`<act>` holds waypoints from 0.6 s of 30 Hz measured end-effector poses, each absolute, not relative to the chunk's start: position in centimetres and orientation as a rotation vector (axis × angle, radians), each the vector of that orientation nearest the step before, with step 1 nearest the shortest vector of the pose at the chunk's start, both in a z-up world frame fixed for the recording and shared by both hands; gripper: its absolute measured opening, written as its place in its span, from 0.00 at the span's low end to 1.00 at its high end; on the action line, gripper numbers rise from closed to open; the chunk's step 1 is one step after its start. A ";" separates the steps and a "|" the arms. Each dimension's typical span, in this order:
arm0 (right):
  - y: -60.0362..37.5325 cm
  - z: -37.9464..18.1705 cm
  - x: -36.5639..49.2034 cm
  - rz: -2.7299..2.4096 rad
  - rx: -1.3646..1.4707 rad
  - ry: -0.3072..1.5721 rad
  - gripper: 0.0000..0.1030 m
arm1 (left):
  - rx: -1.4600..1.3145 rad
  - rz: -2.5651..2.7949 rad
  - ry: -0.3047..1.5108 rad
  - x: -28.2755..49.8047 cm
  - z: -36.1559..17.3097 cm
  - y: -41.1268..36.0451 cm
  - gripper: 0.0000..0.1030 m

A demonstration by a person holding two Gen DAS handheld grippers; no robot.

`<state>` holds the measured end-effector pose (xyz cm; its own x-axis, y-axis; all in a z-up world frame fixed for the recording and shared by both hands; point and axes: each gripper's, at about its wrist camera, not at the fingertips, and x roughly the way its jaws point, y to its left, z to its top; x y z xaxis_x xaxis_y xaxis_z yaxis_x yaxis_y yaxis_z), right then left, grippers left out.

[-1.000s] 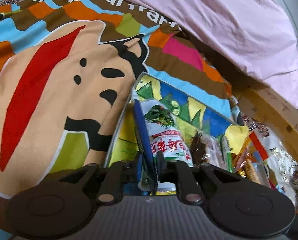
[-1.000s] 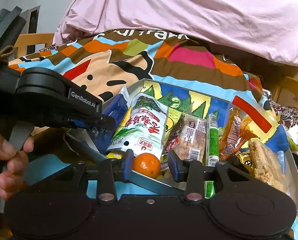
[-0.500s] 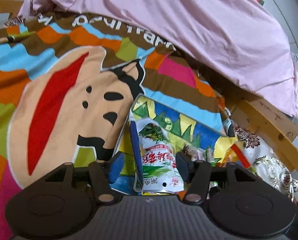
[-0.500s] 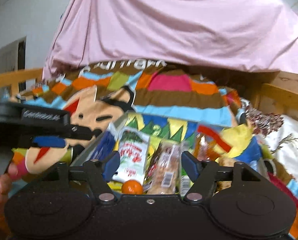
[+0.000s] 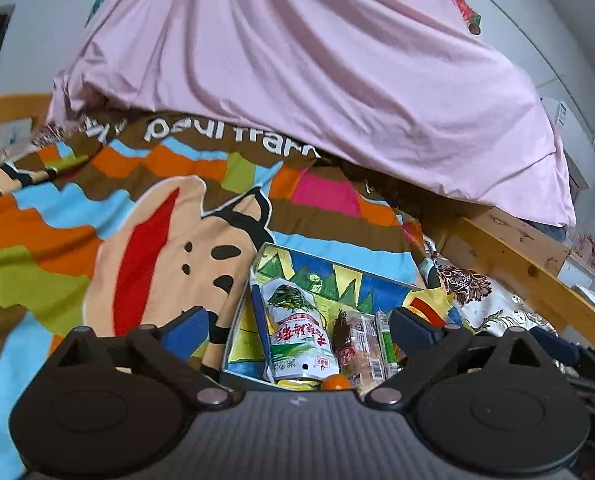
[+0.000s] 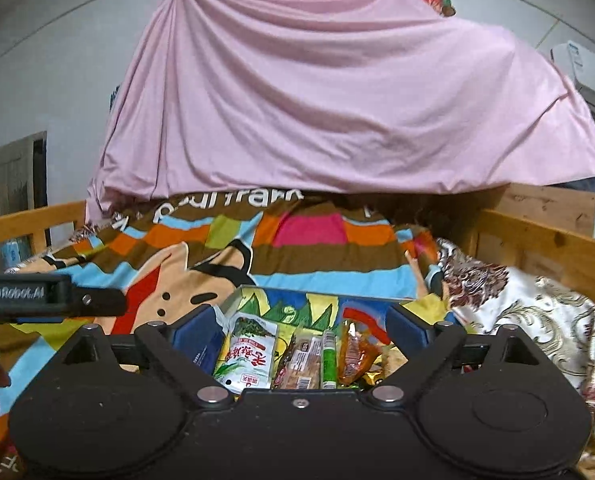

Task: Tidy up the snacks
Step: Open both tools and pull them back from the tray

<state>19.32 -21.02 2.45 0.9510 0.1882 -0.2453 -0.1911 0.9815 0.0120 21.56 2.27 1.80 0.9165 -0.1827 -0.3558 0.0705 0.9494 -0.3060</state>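
A printed tin tray lies on the bed and holds snacks: a white-green pouch, a blue packet standing on edge at its left wall, a clear-wrapped pastry, a green stick and a small orange. My left gripper is open and empty, raised above the tray's near end. My right gripper is open and empty too, also raised over the tray; the pouch, pastry, green stick and an orange packet show between its fingers.
A colourful cartoon blanket covers the bed. A pink sheet hangs behind it. Wooden bed rails run along the right side, with patterned white fabric beside the tray. The left gripper's body shows at the right view's left edge.
My left gripper let go of the blue packet, opened wide and pulled back and up. My right gripper opened wider and also lifted away; the orange stays in the tray.
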 end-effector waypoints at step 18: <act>-23.5 3.2 10.2 0.183 0.010 0.302 0.99 | -0.141 -0.044 0.384 12.2 2.3 1.8 0.99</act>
